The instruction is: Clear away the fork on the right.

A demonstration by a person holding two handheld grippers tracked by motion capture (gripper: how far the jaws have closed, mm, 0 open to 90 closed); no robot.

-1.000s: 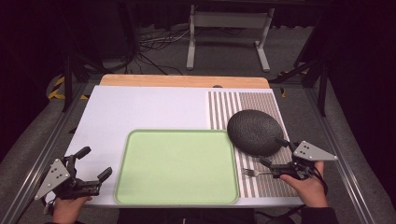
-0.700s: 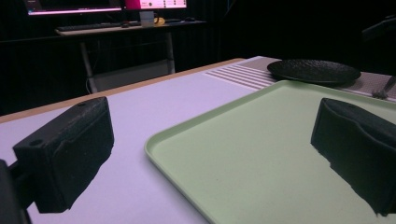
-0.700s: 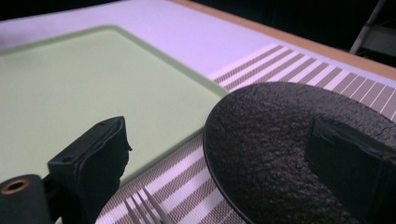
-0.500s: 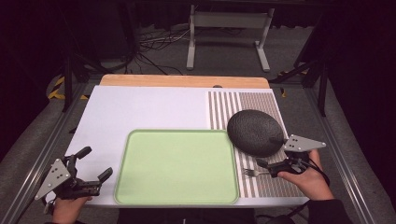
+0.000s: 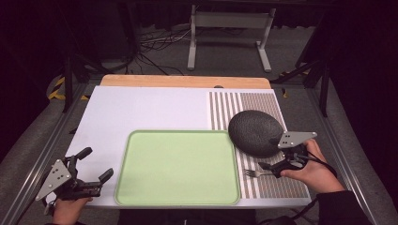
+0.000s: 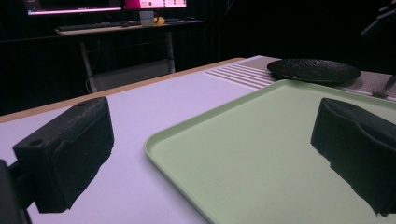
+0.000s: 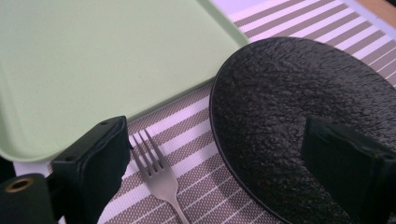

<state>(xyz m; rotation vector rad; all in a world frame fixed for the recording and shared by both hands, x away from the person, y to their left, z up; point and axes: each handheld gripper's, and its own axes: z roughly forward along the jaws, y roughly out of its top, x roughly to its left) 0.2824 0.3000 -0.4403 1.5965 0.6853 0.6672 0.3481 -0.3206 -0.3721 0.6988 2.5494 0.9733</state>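
Note:
A dark textured plate [image 5: 253, 131] lies on a striped mat [image 5: 248, 101] at the right. Just in front of it lies a silver fork [image 5: 255, 174], tines pointing at the light green tray [image 5: 178, 168]. My right gripper [image 5: 267, 153] is open: one jaw is over the plate's near rim, the other beside the fork's tines. In the right gripper view, the fork [image 7: 156, 175] lies close to the left jaw of the right gripper [image 7: 217, 172], and the plate [image 7: 299, 116] is under the right jaw. My left gripper [image 5: 97, 162] is open and holds nothing at the tray's left front corner.
In the left gripper view, the left gripper [image 6: 212, 154] straddles the tray's near corner [image 6: 261, 154], with the plate [image 6: 313, 70] far behind it. The white tabletop [image 5: 141, 112] ends in a wooden strip [image 5: 183, 80] at the back. A metal stand [image 5: 230, 28] is on the floor beyond.
The right hand and its gripper have moved slightly away from the front edge, toward the plate. The left gripper, tray, plate and fork have stayed put.

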